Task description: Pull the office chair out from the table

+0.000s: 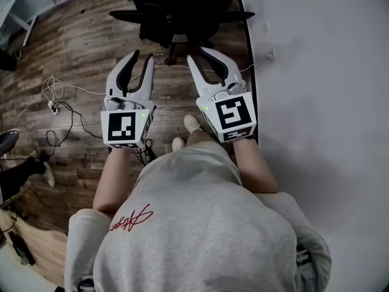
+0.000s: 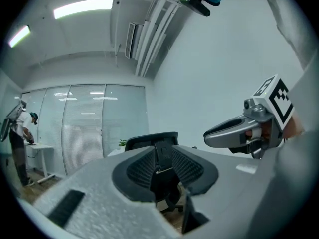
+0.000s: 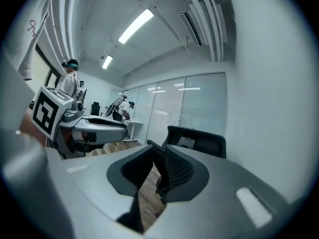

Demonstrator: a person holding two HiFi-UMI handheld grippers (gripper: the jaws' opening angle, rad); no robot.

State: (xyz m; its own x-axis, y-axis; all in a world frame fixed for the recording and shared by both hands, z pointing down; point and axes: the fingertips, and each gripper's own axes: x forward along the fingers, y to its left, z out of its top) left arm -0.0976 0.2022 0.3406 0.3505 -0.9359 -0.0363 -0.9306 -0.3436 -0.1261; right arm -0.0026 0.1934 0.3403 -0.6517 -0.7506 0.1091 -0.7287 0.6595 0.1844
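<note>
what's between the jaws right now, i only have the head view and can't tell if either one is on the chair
Observer: In the left gripper view, the left gripper has its jaws apart with nothing between them. The office chair shows through the gap, well beyond the tips.
Operator: and the right one
Observer: In the right gripper view, the right gripper is also open and empty, and the chair stands untouched past its tips.
Operator: anyone else around
Observer: Yes. A person stands at a white desk by the glass wall, far off to the left in the left gripper view.
</note>
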